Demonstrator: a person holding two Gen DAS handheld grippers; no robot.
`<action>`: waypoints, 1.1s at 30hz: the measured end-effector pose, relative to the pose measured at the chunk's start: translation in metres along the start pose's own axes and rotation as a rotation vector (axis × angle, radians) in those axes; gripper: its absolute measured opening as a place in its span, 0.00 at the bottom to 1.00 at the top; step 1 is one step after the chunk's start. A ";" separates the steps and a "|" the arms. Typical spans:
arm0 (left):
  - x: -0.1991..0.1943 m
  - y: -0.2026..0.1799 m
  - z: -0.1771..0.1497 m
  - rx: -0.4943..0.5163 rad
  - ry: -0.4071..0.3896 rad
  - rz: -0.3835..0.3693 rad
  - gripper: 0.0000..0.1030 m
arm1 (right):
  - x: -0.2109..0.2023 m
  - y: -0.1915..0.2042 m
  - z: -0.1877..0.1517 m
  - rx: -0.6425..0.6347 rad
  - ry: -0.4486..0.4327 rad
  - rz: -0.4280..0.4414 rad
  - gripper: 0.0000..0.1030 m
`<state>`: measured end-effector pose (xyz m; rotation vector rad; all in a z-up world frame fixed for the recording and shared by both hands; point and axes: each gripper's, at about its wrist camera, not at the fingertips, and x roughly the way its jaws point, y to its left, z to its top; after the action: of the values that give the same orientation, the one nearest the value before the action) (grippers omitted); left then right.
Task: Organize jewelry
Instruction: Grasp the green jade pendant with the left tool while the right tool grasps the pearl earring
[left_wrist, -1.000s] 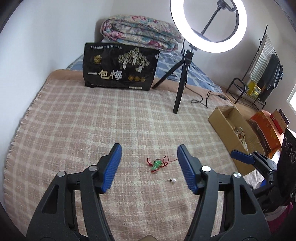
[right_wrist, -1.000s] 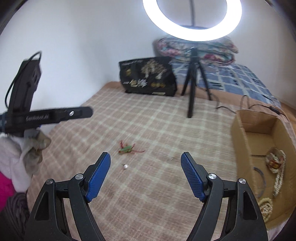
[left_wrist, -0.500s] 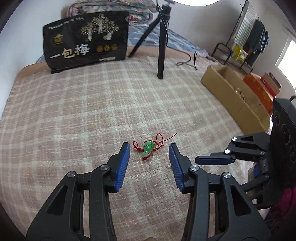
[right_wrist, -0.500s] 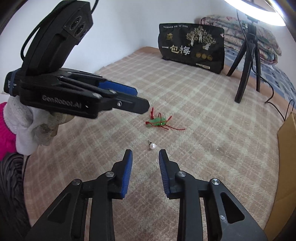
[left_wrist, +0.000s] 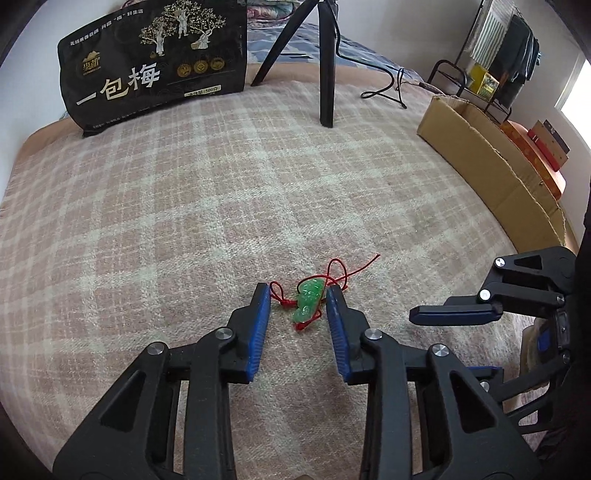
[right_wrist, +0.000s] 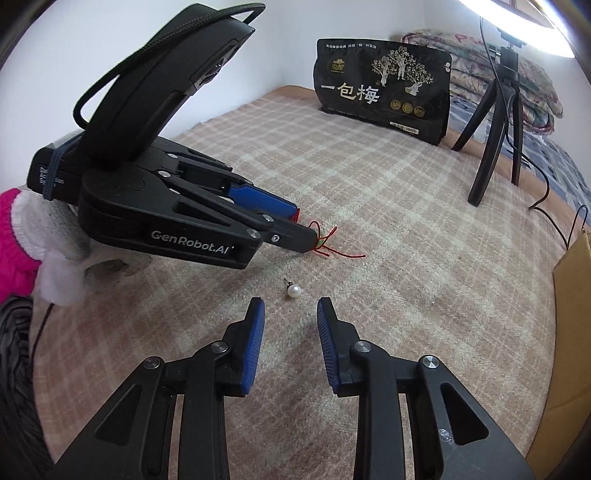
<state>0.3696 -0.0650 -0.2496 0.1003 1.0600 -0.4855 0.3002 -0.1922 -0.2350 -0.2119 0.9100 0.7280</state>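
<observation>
A green jade pendant (left_wrist: 308, 300) on a tangled red cord (left_wrist: 341, 271) lies on the plaid blanket. My left gripper (left_wrist: 297, 295) is open, low over the blanket, with its blue fingers on either side of the pendant; its right finger looks close to touching it. In the right wrist view the left gripper (right_wrist: 299, 230) hides the pendant and only the red cord (right_wrist: 338, 252) shows. A white pearl earring (right_wrist: 294, 290) lies just ahead of my open right gripper (right_wrist: 290, 310), not between its fingers. The right gripper also shows in the left wrist view (left_wrist: 458, 314).
A cardboard box (left_wrist: 491, 162) stands along the blanket's right edge. A tripod leg (left_wrist: 327, 66) of the ring light and a black snack bag (left_wrist: 155, 62) stand at the back. A black cable (left_wrist: 388, 88) trails behind the tripod. Folded quilts (right_wrist: 517, 74) lie far back.
Both grippers moved forward and down. The left fingers narrowed and now straddle the pendant. The right gripper came closer to the pearl and its fingers opened slightly.
</observation>
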 end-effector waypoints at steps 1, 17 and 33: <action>0.001 0.000 0.000 0.002 0.002 0.003 0.31 | 0.001 -0.001 0.000 0.000 0.002 0.001 0.26; 0.011 0.004 0.000 0.011 -0.006 0.037 0.15 | 0.019 0.006 0.006 -0.042 0.010 -0.027 0.26; 0.009 0.007 -0.001 -0.032 -0.016 0.019 0.14 | 0.021 0.006 0.005 -0.040 0.002 -0.058 0.06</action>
<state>0.3755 -0.0614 -0.2585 0.0784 1.0497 -0.4516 0.3077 -0.1752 -0.2471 -0.2733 0.8884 0.6923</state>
